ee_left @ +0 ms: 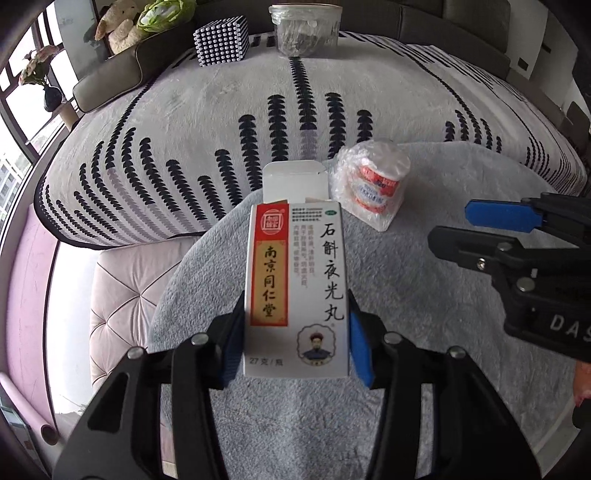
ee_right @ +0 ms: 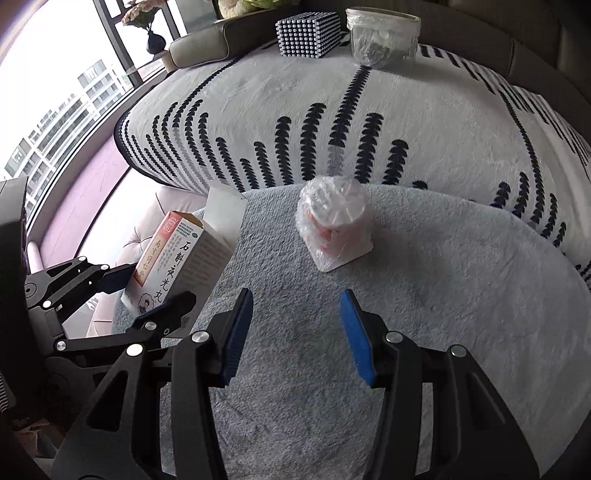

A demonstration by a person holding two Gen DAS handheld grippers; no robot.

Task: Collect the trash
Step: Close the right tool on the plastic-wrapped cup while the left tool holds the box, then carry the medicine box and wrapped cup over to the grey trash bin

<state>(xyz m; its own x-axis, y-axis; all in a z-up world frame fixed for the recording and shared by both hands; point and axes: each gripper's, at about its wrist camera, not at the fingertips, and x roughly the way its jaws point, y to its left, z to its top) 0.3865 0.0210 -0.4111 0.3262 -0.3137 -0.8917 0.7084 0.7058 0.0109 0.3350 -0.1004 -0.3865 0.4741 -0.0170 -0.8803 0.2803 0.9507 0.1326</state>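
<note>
A white medicine box [ee_left: 297, 284] with a red and gold panel and an open top flap is lifted above the grey fluffy mat, and my left gripper [ee_left: 295, 328] is shut on its lower end. The right wrist view shows the same box [ee_right: 177, 254] tilted at the left, between the left gripper's blue pads. A crumpled clear plastic wrapper with red print [ee_left: 371, 184] lies on the mat beyond the box. My right gripper [ee_right: 295, 332] hovers open over the mat, short of that wrapper [ee_right: 334, 225], with nothing between its fingers.
The round grey mat [ee_right: 443, 314] lies over a white rug with dark leaf stripes [ee_left: 207, 122]. At the far edge stand a clear bin lined with a plastic bag [ee_left: 303, 31] and a black dotted box [ee_left: 221, 40]. A pink tufted cushion [ee_left: 122, 288] and a window are at the left.
</note>
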